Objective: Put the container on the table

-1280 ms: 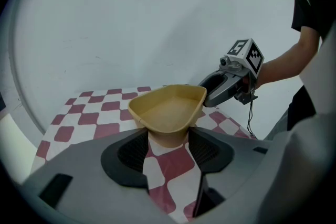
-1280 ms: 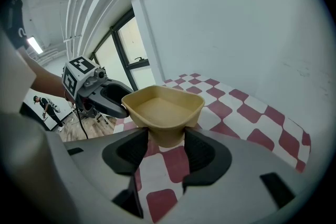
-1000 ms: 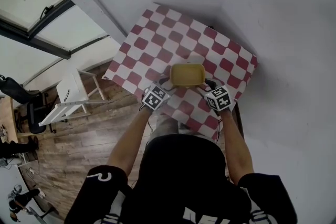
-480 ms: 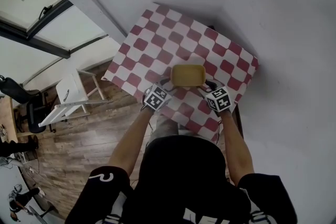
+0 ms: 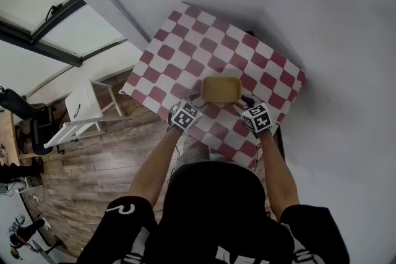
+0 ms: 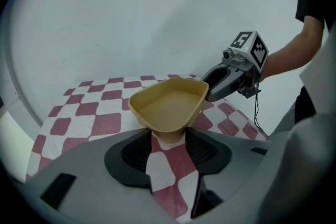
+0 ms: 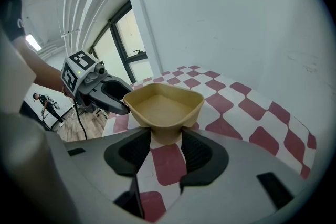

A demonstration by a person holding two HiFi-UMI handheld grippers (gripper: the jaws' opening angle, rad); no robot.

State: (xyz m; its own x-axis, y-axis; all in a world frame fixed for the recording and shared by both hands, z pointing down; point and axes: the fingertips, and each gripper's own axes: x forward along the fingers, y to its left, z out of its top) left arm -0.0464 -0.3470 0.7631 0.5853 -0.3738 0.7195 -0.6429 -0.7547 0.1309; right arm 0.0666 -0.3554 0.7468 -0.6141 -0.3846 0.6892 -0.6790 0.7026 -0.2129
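Observation:
A shallow yellow plastic container is over the red-and-white checked table, near its front edge. My left gripper has the container's left end between its pads. My right gripper has the right end the same way. In the left gripper view the container narrows down into my left gripper, and the pads touch its sides. The right gripper view shows the same hold on the container by my right gripper. Both pairs of jaws are closing. I cannot tell whether the container's bottom rests on the cloth.
The table stands in a corner of white walls. A white folding chair stands on the wooden floor to the left, below a window. The person's body is close against the table's near edge.
The left gripper has sunk slightly at the container's end. The container and the right gripper stay almost where they were.

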